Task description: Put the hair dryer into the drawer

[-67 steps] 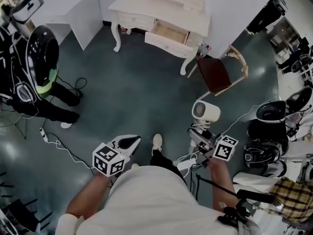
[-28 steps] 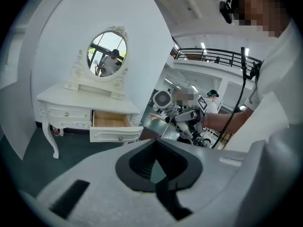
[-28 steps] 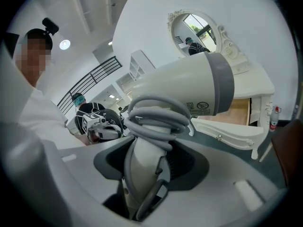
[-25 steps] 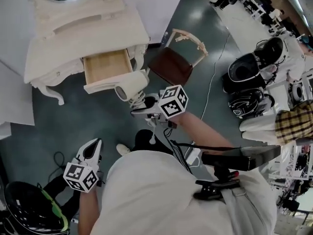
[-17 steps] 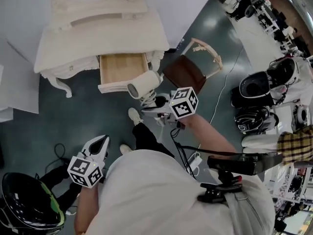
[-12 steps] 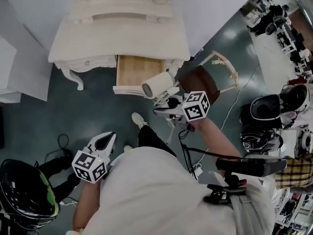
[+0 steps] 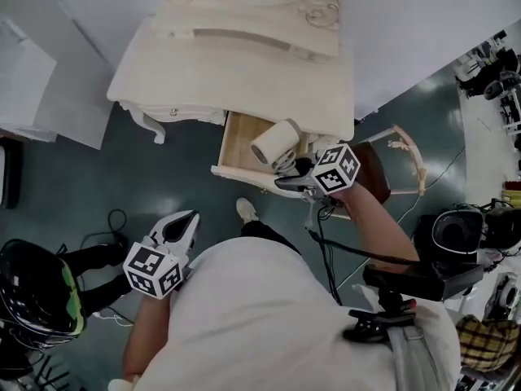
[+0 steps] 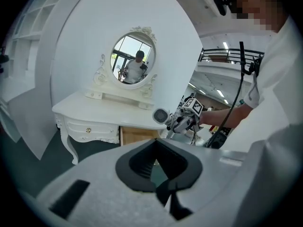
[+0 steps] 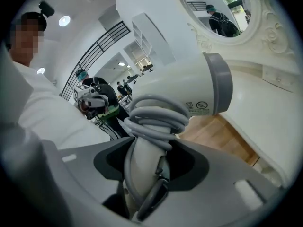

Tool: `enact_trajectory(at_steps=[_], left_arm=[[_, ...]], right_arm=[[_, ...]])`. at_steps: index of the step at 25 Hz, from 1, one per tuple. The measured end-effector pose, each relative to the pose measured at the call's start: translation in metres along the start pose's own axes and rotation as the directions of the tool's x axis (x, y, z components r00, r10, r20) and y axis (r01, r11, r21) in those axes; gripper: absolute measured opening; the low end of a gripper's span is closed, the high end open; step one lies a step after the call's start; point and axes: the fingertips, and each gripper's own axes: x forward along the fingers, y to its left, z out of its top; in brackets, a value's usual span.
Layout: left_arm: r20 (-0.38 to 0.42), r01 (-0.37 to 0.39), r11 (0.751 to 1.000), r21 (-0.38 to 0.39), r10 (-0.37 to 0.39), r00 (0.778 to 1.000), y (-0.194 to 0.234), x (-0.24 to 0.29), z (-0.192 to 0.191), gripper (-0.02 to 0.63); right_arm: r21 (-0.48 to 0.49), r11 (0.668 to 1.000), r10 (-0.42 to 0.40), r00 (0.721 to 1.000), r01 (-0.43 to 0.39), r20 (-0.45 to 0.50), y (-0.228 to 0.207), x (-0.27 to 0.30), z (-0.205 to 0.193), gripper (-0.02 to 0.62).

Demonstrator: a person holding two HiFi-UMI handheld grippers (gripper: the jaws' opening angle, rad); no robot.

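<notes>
Overhead, looking steeply down on a dull teal floor (image 7: 171, 169), with a cream dressing table (image 7: 244, 72) set against a white wall (image 7: 423, 31), pale tabletop toward the camera, one wooden drawer (image 7: 236, 141) pulled open below the front edge. Just right of the table, a wooden chair (image 7: 404, 149) with a dark seat. At lower left, a black helmet (image 7: 32, 287) with a yellow-green band, and thin cables (image 7: 114, 218) trailing over the floor beside it. Over the right part of the open drawer, up in the air and not lying in it, the white hair dryer (image 7: 275, 142), round end toward the camera. Gripped by the right gripper (image 7: 291, 179), fingers (image 9: 222, 171) clamped on the dryer's handle from both sides. Shown only in the right gripper view: a grey cord (image 9: 154, 122) wound in loops round that handle, a grey band at the barrel's end, and the drawer's wood bottom under the barrel. Down at the left, well apart from the table, the left gripper (image 7: 183, 222), fingers (image 8: 109, 171) together at the tips and holding nothing. Plain in the left gripper view, cut off at the head view's top edge: an oval mirror (image 8: 131, 60) in a carved frame, upright at the back of the tabletop, with a person (image 8: 137, 67) reflected in the glass.
</notes>
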Motion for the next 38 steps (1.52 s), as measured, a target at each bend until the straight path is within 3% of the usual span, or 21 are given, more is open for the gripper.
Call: enact_trajectory(at_steps=[7, 12, 19, 28, 38], left_arm=[[0.004, -0.094, 0.995, -0.023, 0.094, 0.996, 0.018, 0.026, 0.027, 0.002], [-0.003, -0.164, 0.985, -0.06, 0.164, 0.987, 0.032, 0.035, 0.034, 0.002], [-0.019, -0.243, 0.962, -0.123, 0.242, 0.97, 0.071, 0.039, 0.023, 0.002], [-0.04, -0.313, 0.938, -0.149, 0.31, 0.95, 0.089, 0.052, 0.037, 0.002], [-0.089, -0.33, 0.934, -0.14, 0.32, 0.943, 0.092, 0.061, 0.041, 0.002]], right_arm=[[-0.1, 0.991, 0.063, 0.972, -0.087, -0.225, -0.057, 0.022, -0.003, 0.211], [-0.112, 0.978, 0.128, 0.933, -0.175, -0.336, -0.084, 0.052, -0.01, 0.211], [-0.093, 0.97, 0.158, 0.878, -0.223, -0.453, -0.134, 0.109, -0.021, 0.21], [-0.089, 0.975, 0.13, 0.85, -0.203, -0.511, -0.188, 0.133, -0.035, 0.21], [-0.128, 0.981, 0.059, 0.857, -0.144, -0.512, -0.214, 0.16, -0.052, 0.211]])
